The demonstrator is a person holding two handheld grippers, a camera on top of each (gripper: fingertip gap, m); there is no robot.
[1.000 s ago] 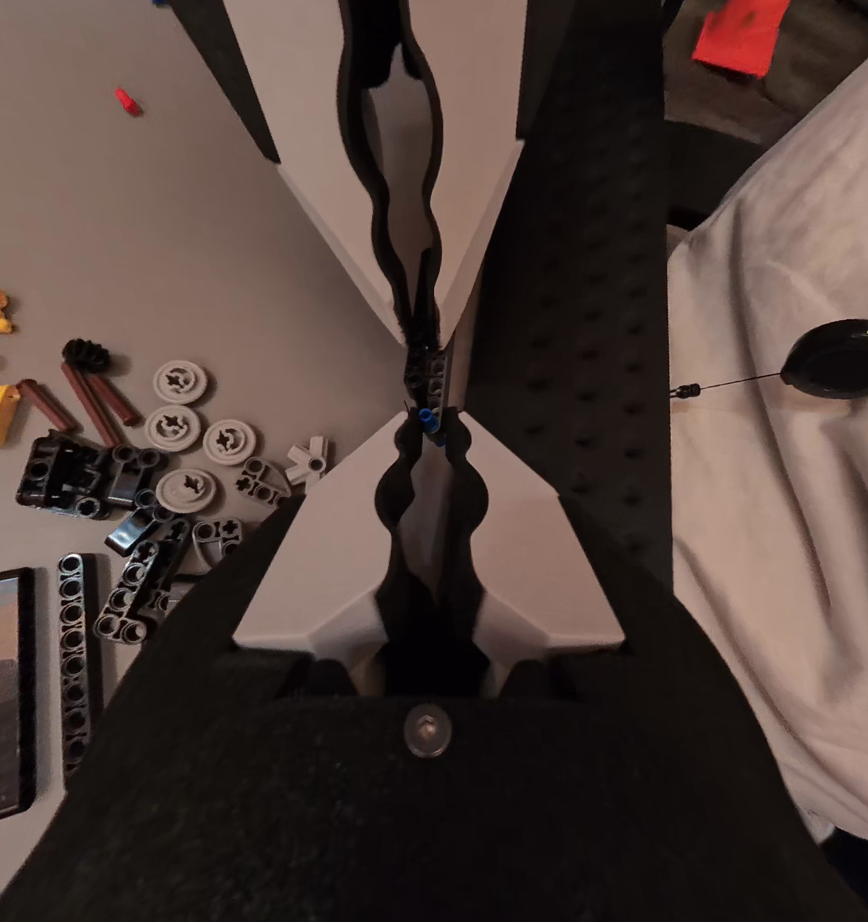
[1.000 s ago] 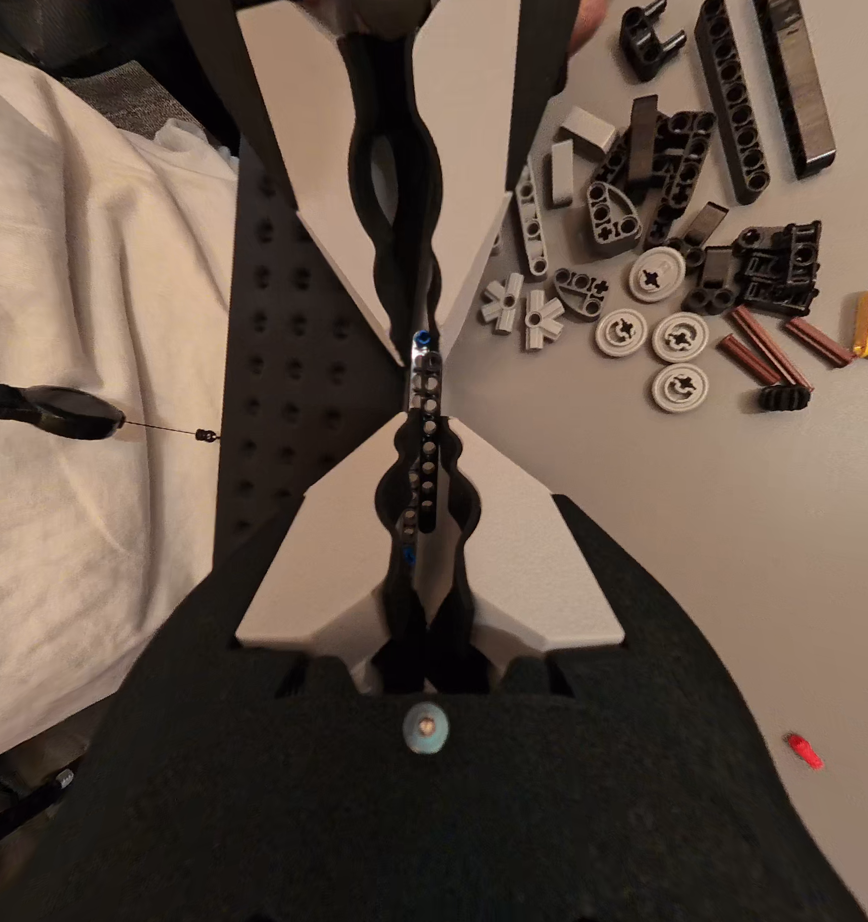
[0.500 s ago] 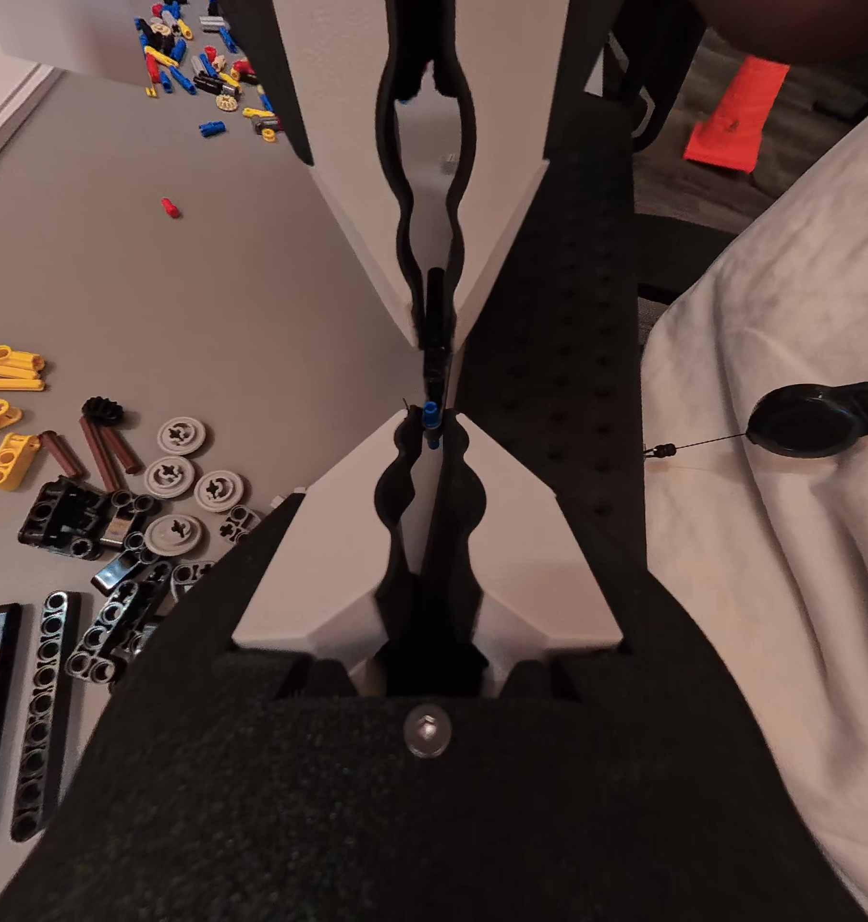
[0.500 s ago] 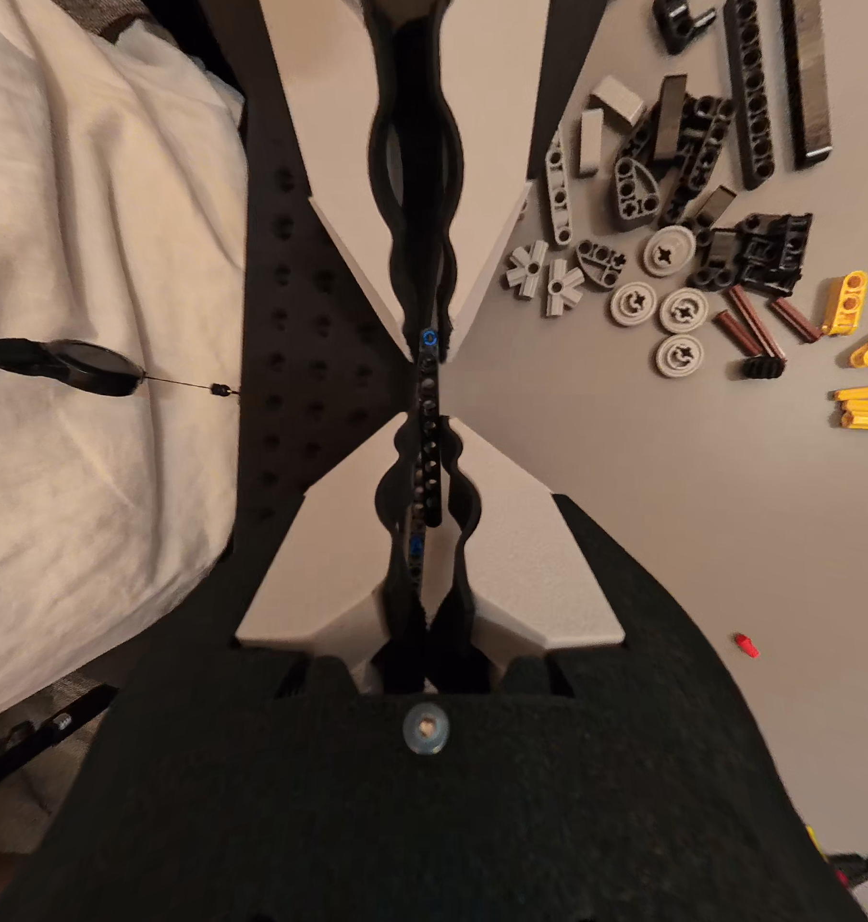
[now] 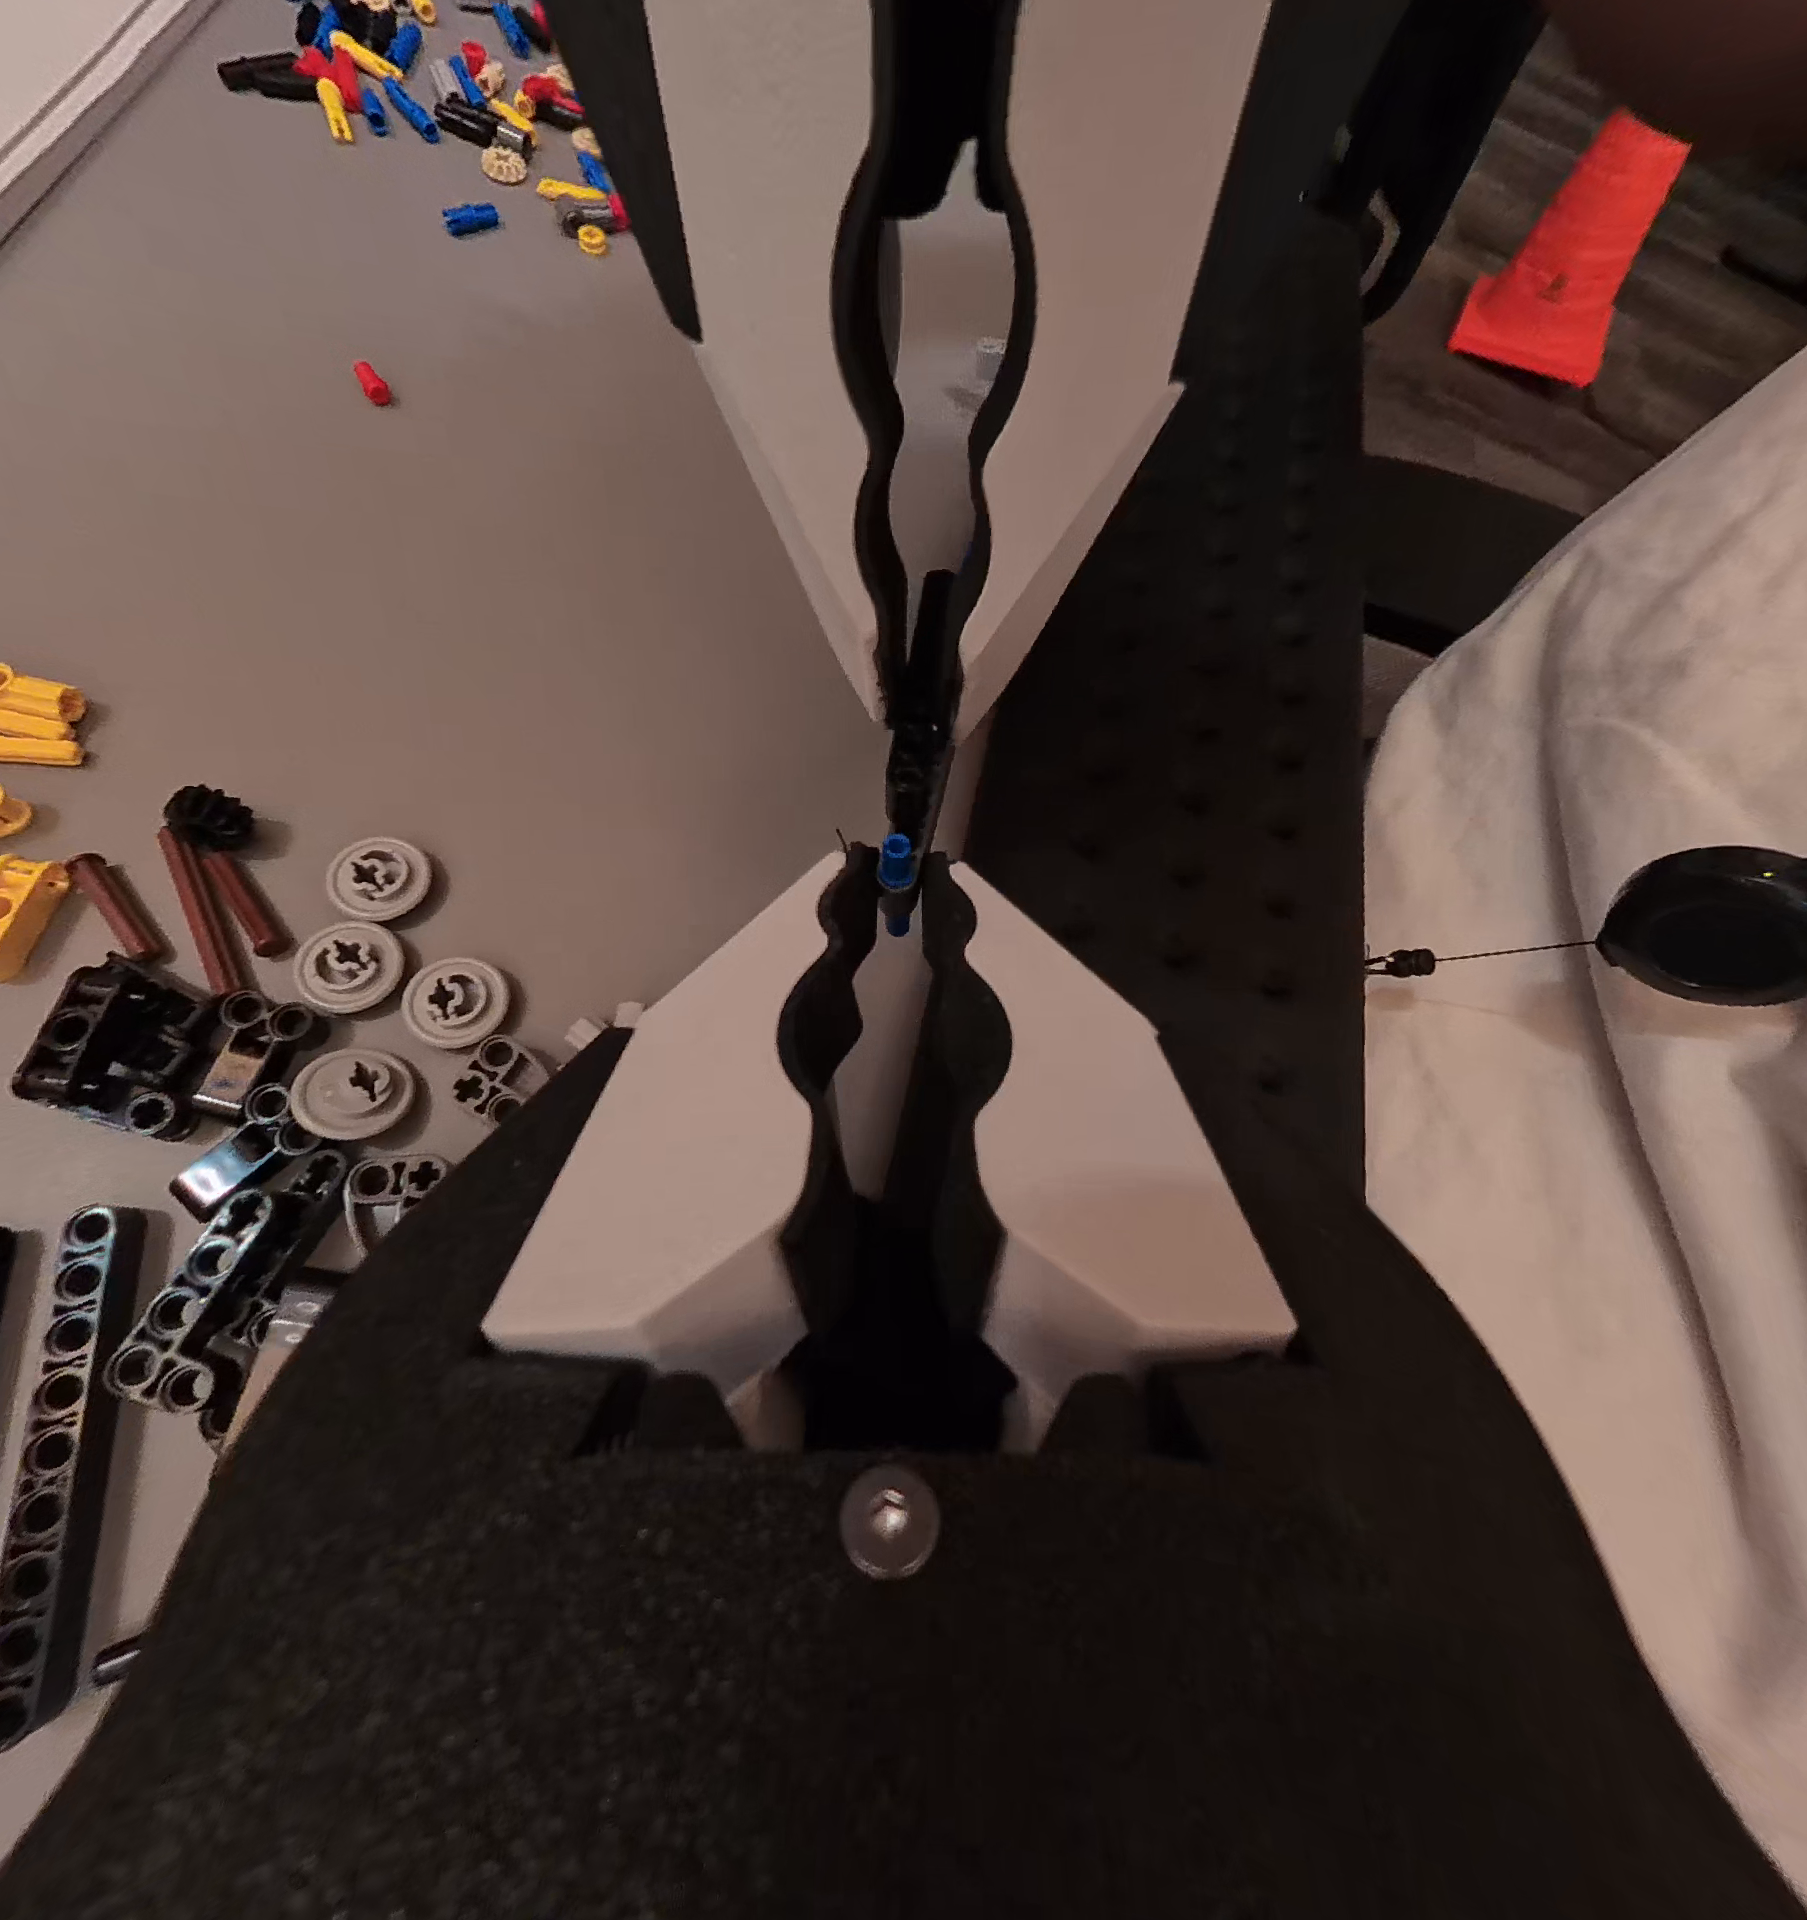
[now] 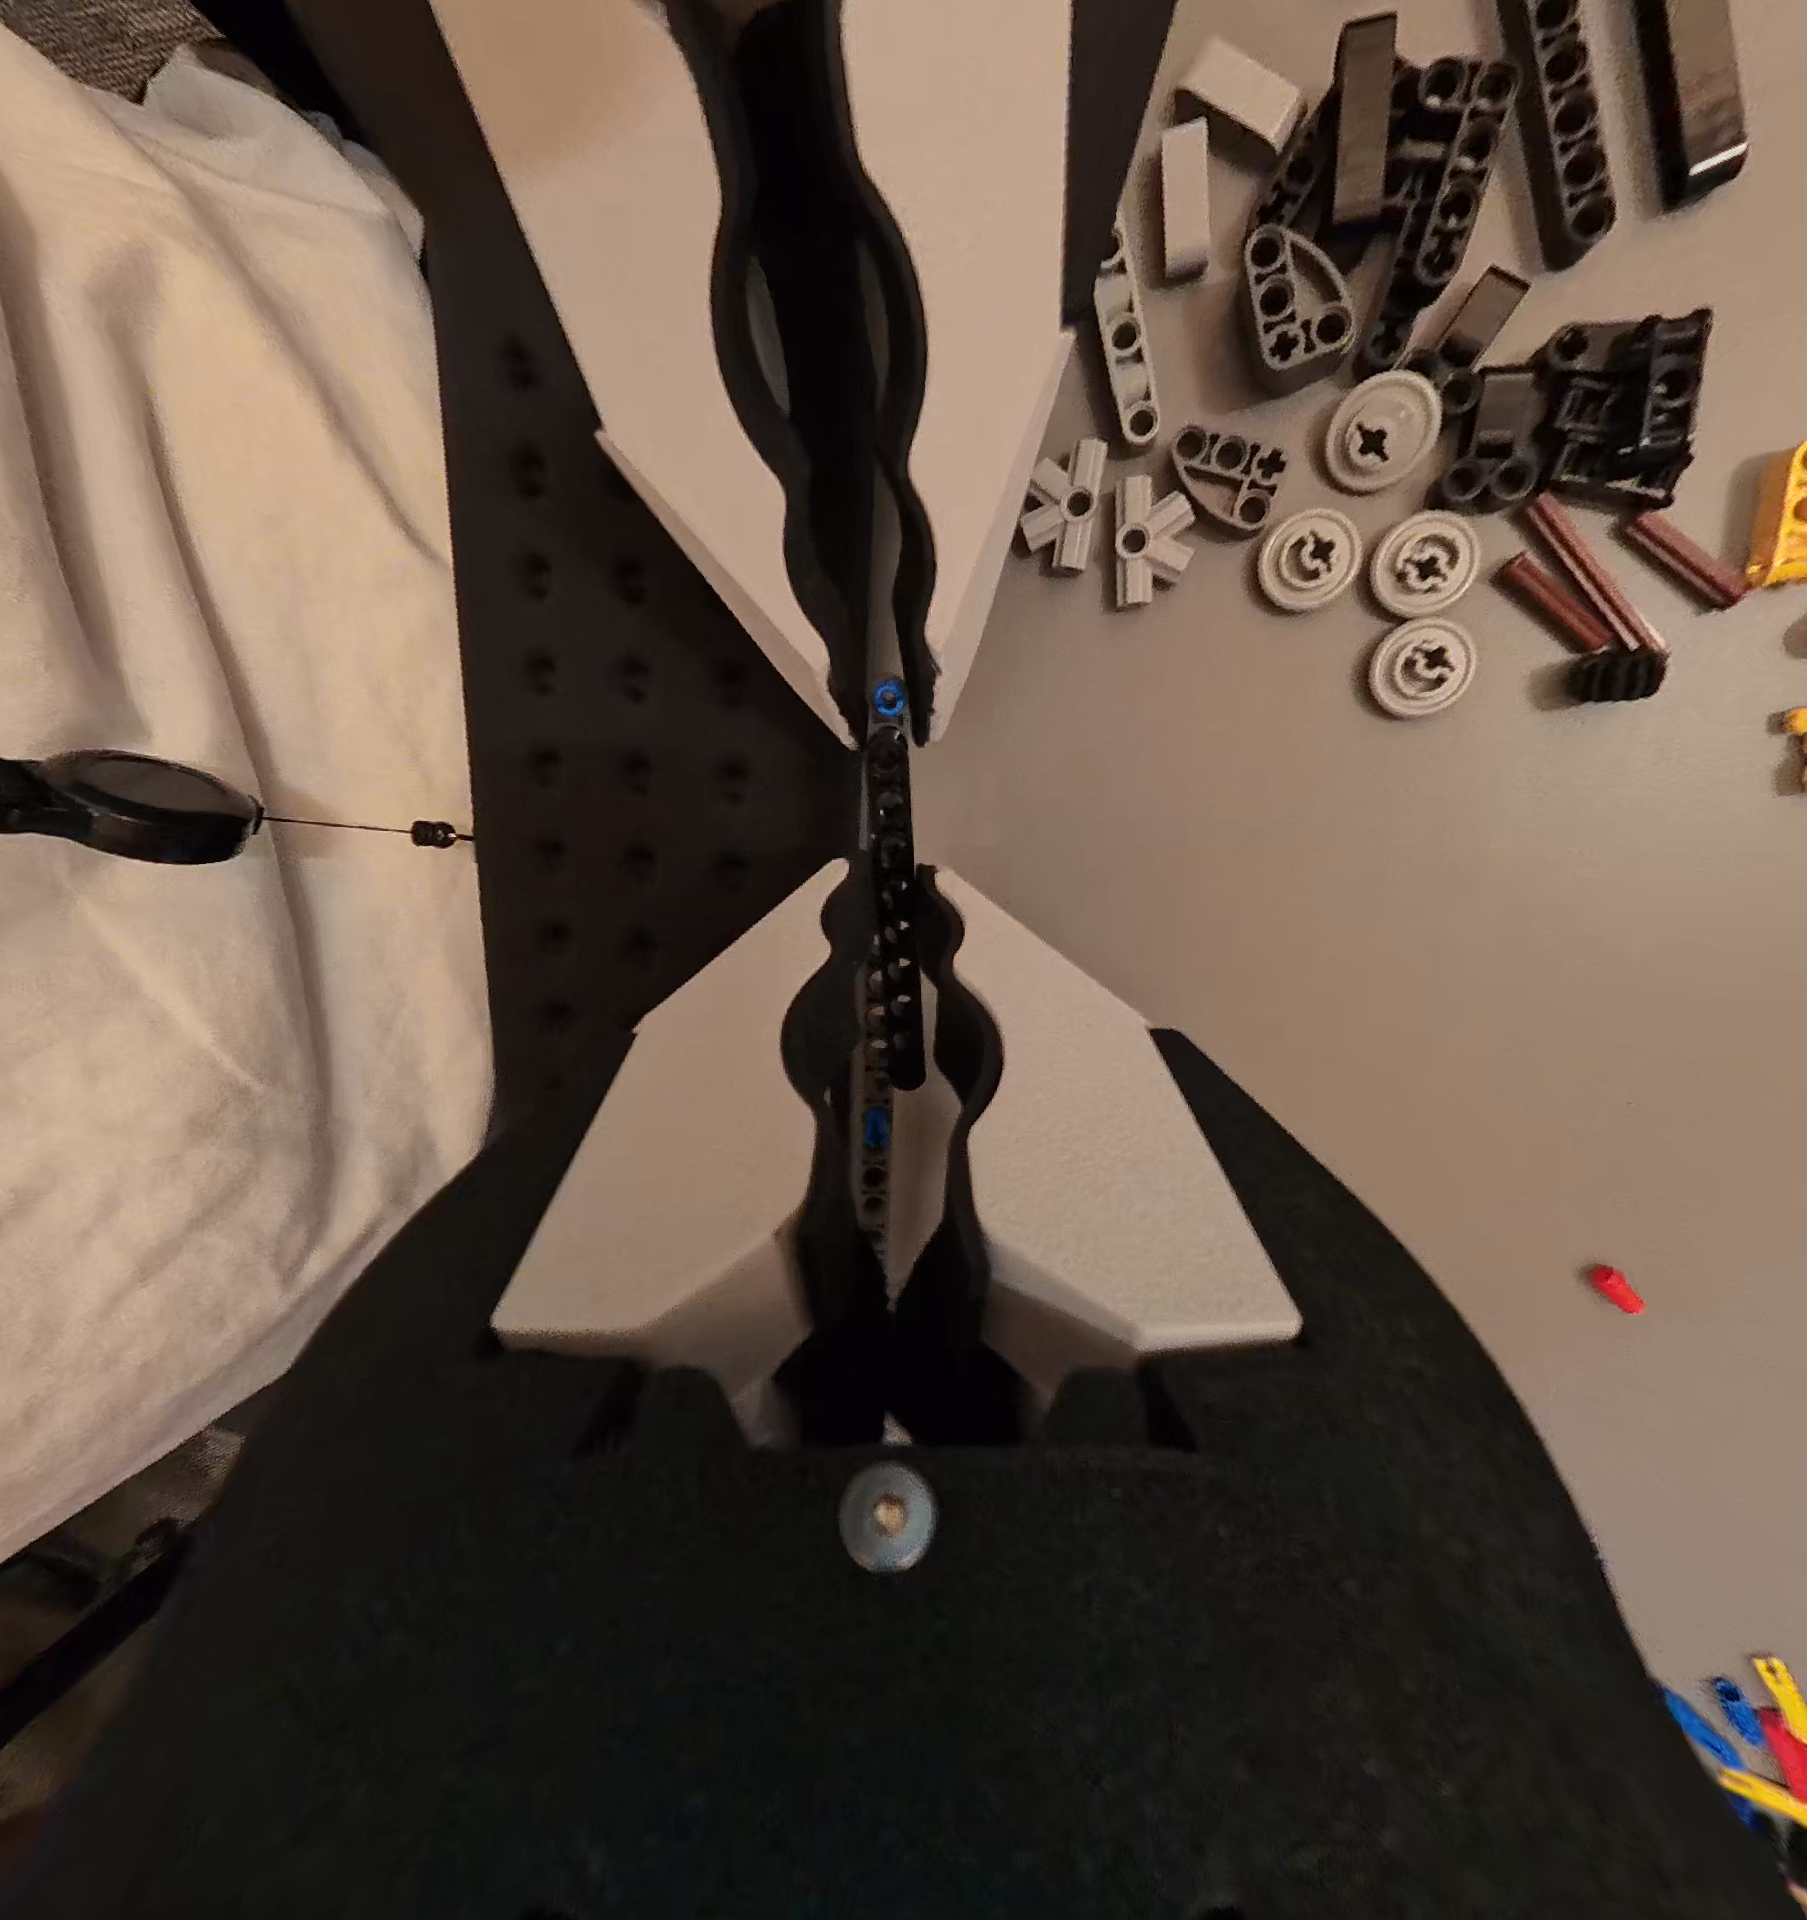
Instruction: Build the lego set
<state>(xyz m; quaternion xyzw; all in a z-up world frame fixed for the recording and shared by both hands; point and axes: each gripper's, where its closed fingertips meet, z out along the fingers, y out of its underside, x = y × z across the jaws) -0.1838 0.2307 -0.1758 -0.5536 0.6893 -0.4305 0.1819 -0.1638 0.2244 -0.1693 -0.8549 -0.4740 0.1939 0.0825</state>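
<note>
My right gripper [image 6: 888, 883] is shut on a long black holed beam [image 6: 894, 935], held edge-on between its fingers. A blue pin [image 6: 875, 1125] sits in one of the beam's holes. My left gripper [image 5: 894, 873] is shut on another small blue pin [image 5: 894, 878]. The two grippers meet tip to tip above the grey table [image 5: 463, 571]. The left gripper's blue pin [image 6: 886, 698] sits at the far end of the beam [image 5: 920, 717]. I cannot tell how deep it is in the hole.
Loose parts lie on the table: grey discs [image 5: 379, 878], brown axles [image 5: 203, 904], yellow pieces [image 5: 5, 707], black beams [image 5: 42, 1475], a pile of small coloured pins [image 5: 463, 94] and one red pin [image 5: 371, 381]. White cloth [image 5: 1657, 1143] with a black reel [image 5: 1730, 940] lies beside the table. My two grippers' fingertips are within a few centimetres of each other.
Both grippers stayed shut and tip to tip. They moved together over the table, so the pile of coloured pins has come into both views.
</note>
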